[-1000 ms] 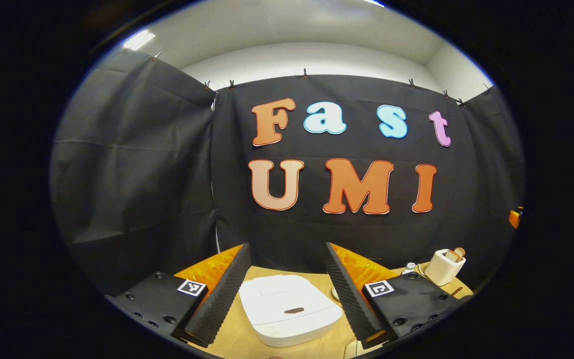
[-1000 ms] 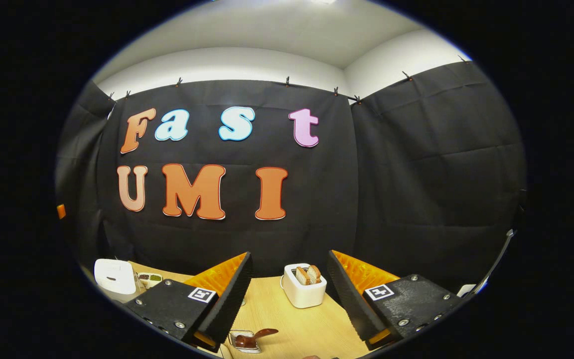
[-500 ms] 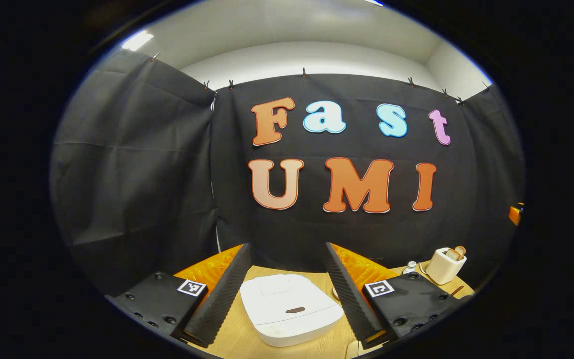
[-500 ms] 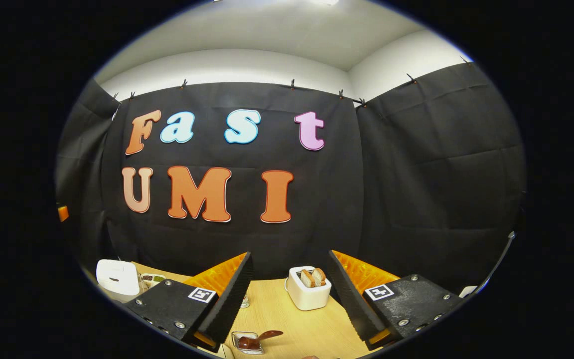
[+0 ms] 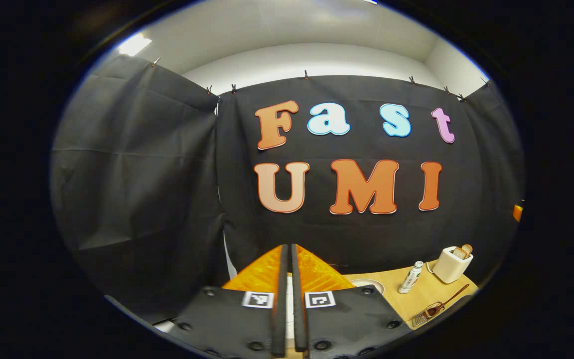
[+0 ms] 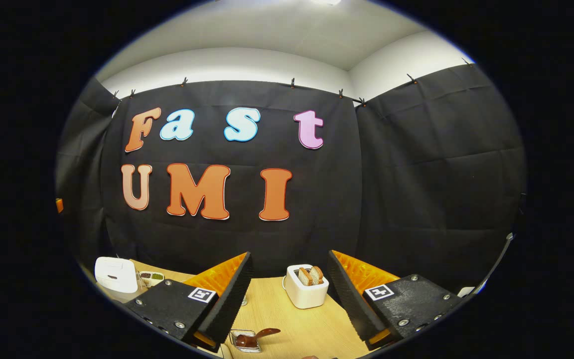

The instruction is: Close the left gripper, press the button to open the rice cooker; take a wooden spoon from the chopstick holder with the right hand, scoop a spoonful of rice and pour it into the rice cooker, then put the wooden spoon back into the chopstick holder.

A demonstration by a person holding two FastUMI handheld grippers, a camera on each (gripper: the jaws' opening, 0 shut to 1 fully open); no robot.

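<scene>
The left gripper (image 5: 287,299) has its fingers pressed together to form a blunt tip for the button; the right gripper (image 6: 287,294) waits spread, empty.

The white rice cooker (image 6: 115,274), lid down with a dark oval mark on top, sits on the wooden table (image 6: 312,329) far left of the toaster (image 6: 306,287), while a brown wooden spoon (image 6: 262,333) lies nearer, resting in a small clear dish (image 6: 243,341).
</scene>
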